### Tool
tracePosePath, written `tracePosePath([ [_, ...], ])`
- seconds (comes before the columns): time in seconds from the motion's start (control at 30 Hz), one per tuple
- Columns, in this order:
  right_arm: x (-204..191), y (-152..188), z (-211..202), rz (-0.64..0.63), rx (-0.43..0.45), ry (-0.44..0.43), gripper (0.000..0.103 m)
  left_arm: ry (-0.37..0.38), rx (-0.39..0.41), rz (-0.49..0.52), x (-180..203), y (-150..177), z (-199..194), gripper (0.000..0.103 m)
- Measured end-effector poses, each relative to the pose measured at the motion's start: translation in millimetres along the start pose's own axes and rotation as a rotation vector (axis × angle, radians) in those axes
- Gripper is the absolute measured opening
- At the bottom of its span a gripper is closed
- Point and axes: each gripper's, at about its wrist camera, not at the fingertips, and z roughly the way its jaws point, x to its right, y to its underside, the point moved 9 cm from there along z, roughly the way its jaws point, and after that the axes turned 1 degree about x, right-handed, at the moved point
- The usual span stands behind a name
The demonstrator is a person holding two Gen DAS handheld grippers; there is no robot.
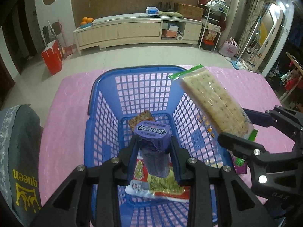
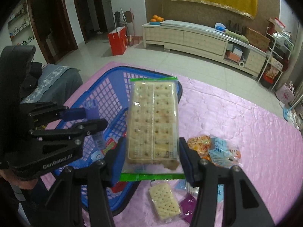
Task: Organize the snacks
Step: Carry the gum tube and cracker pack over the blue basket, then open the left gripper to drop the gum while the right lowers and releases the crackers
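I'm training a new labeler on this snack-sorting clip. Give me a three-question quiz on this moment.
1. True or false: the left gripper holds the purple Doublemint bottle above the blue basket.
2. What does the right gripper hold? A) cracker pack B) orange C) red bag
3. Fill in: a smaller cracker pack lies on the ____ tablecloth.

Key: 1 true; 2 A, the cracker pack; 3 pink.

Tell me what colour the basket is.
Blue, with a grid of open holes, basket; clearest in the left wrist view.
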Motion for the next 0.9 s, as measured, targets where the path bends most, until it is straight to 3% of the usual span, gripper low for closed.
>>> tracePosePath([
  [0.03, 1, 0, 0, 0.003, 0.004, -0.001, 0.058, -0.014, 0.010, 0.016, 0, -1, 0, 0.040],
  [0.1, 4, 0, 0, 0.001, 0.006, 0.010, 0.058, -0.033, 0.041, 0.046, 2, -6, -2, 0.063],
  [0.17, 6, 2, -1, 0.004, 0.000, 0.010, 0.058, -0.034, 0.049, 0.059, 3, -7, -3, 0.065],
  [0.37, 8, 5, -8, 0.015, 0.001, 0.004, 0.058, -0.032, 0.021, 0.031, 1, -1, -9, 0.066],
  [0.57, 0, 0, -21, 0.003, 0.015, -0.015, 0.058, -0.041, 0.043, 0.003, -6, 2, -30, 0.066],
  [0.9, -43, -5, -19, -0.076, 0.005, -0.056, 0.058, -0.077, 0.055, -0.050, -39, 22, -59, 0.066],
])
